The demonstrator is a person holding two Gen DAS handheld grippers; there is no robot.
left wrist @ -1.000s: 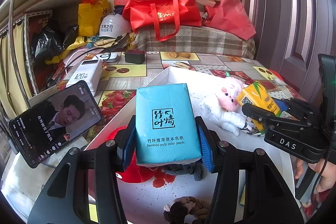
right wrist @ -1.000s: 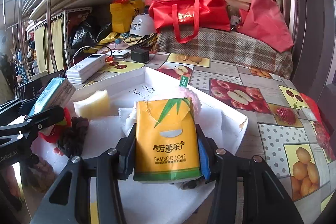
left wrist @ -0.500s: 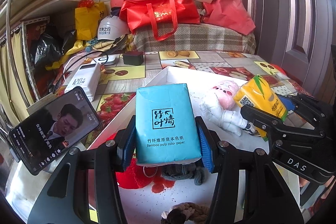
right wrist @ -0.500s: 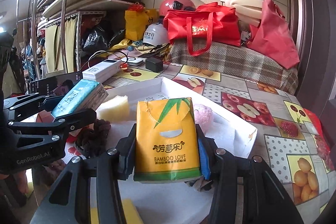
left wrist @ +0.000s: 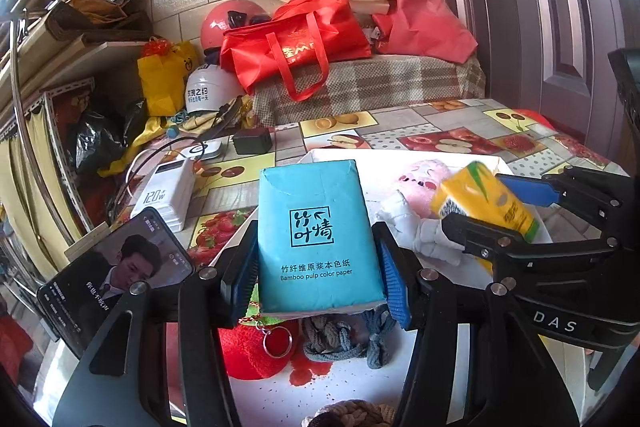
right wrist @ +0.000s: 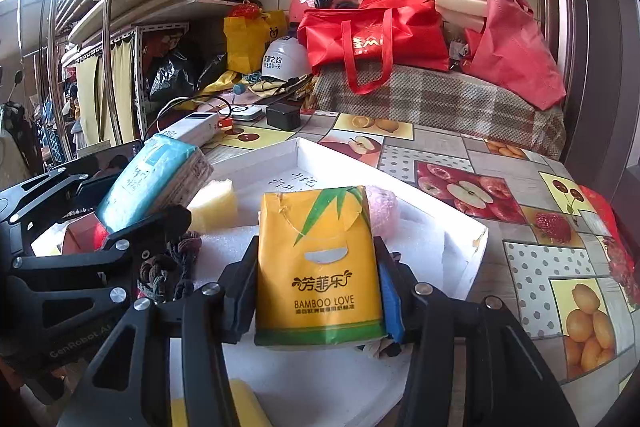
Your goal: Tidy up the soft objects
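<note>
On my left wrist camera, my left gripper point(left wrist: 316, 267) is clamped on a blue tissue pack point(left wrist: 316, 235), the blue pads pressing its two sides and the pack standing upright between them, lifted above the white foam tray point(left wrist: 352, 383). Below it in the tray lie a red plush toy point(left wrist: 248, 351) with a keyring and a grey knitted rope point(left wrist: 340, 343). Further back lies a pink and white plush doll point(left wrist: 416, 199). My right gripper point(left wrist: 492, 211) enters from the right, closed on a yellow tissue pack point(left wrist: 488, 203) that sits tilted over the doll. A phone point(left wrist: 116, 275) playing a video leans at the left, beside a white power bank point(left wrist: 168, 191) on the fruit-patterned tablecloth point(left wrist: 440, 135).

On my right wrist camera, the right gripper point(right wrist: 316, 291) grips the yellow tissue pack point(right wrist: 320, 263) upright by its sides, held over the tray point(right wrist: 460, 247). Behind it a pink plush point(right wrist: 384, 207) peeks out. To the left a yellow sponge point(right wrist: 214, 205) rests in the tray, and the left gripper point(right wrist: 132, 195) holds the blue tissue pack point(right wrist: 148, 183) tilted, just beside the sponge. Another yellow sponge point(right wrist: 240, 407) shows at the bottom edge.
</note>
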